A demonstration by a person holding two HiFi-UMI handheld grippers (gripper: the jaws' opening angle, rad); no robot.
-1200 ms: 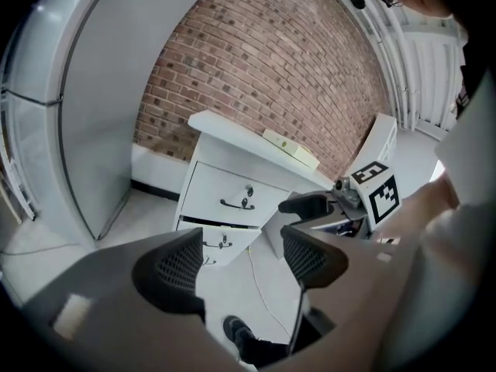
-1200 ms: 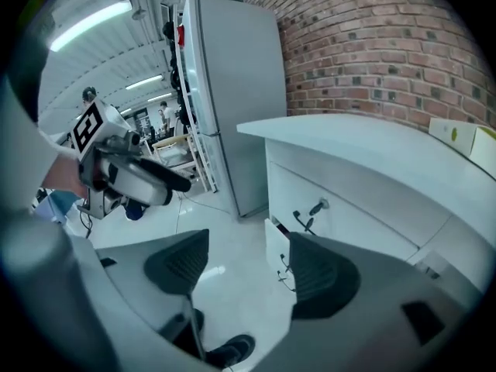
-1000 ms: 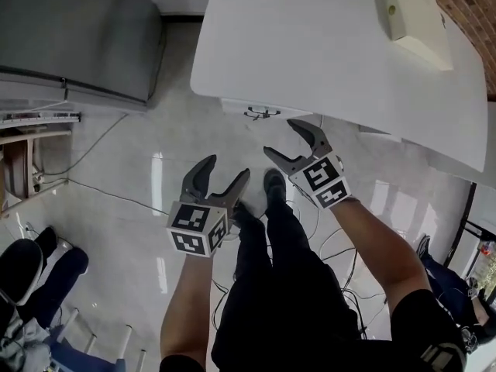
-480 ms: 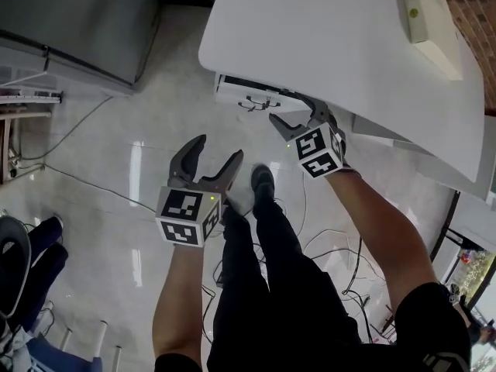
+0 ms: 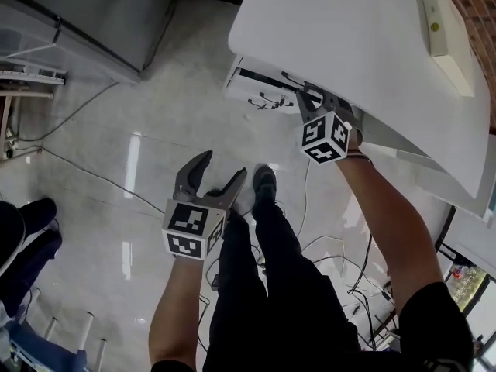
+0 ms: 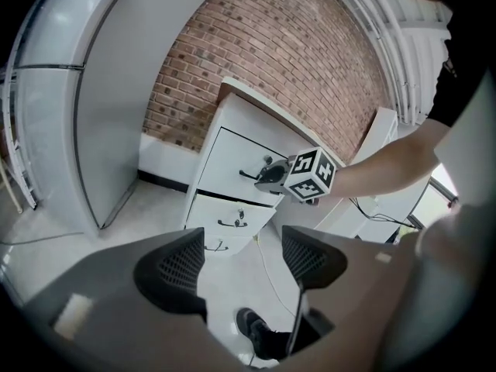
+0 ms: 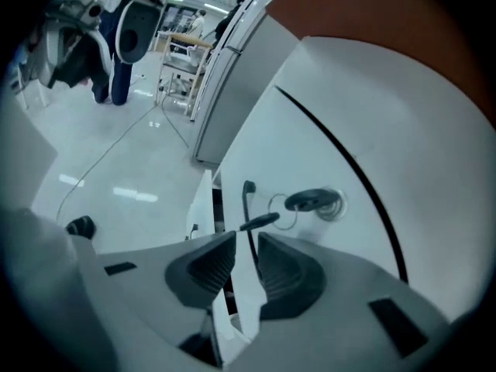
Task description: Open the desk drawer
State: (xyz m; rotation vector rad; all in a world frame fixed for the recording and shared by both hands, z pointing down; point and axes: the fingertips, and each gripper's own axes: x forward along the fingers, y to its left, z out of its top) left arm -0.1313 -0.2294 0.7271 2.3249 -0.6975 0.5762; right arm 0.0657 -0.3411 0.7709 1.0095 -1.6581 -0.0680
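Note:
A white drawer unit [image 5: 249, 85] stands under the white desk top [image 5: 349, 45]. My right gripper [image 5: 308, 98] is at the top drawer [image 7: 349, 130]. Its jaws have just been closing, and the thin dark drawer handle [image 7: 248, 208] runs down between the pads. A key [image 7: 311, 201] sits in the lock beside the handle. In the left gripper view the right gripper [image 6: 271, 178] is against the top drawer front [image 6: 240, 157]. My left gripper [image 5: 221, 169] hangs open over the floor, short of the unit, with nothing between its fingers [image 6: 180, 266].
The second drawer [image 6: 232, 211] stands slightly out, with a third handle [image 6: 219, 246] below it. A grey cabinet [image 5: 93, 14] stands to the left. Cables [image 5: 77, 169] cross the glossy floor. My shoe [image 5: 262, 184] is near the unit. A beige box [image 5: 442, 14] lies on the desk.
My right gripper has moved in to the top drawer, rolled, and narrowed its jaws around the handle. The left gripper has sunk a little and stays open.

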